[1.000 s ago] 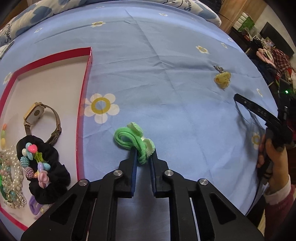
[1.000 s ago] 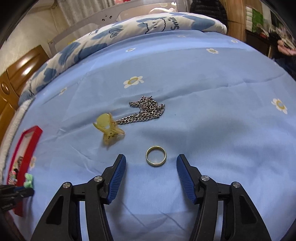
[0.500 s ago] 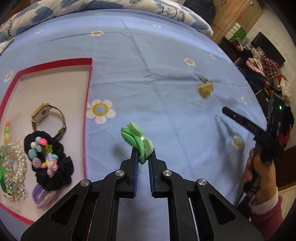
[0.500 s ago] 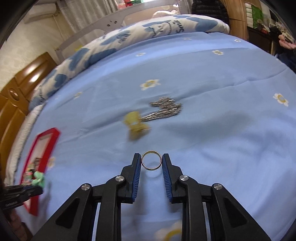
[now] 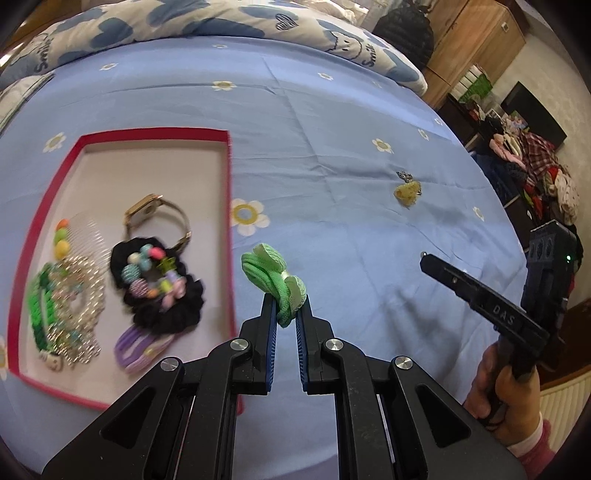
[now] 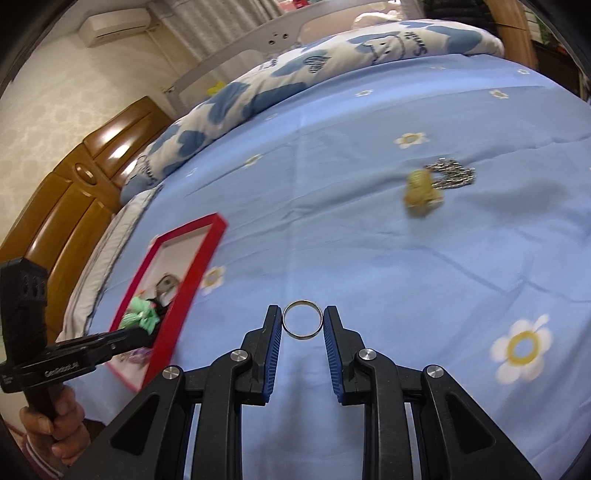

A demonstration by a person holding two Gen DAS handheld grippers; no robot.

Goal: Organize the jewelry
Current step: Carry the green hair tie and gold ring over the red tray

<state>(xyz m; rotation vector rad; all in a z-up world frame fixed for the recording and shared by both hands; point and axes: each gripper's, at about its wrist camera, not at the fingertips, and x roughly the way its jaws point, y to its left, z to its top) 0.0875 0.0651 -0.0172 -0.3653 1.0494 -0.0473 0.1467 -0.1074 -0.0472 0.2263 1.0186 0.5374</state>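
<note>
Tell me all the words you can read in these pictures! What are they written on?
"DAS": on the right gripper, seen from the left wrist camera; more letters may be hidden.
"Smile", partly cut off: printed several times on the blue-and-white quilt.
White lettering on the left gripper in the right wrist view: too blurred to read.
Small label beside it: unreadable.

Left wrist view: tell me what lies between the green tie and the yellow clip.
Only bare blue sheet between green tie and yellow clip.
</note>
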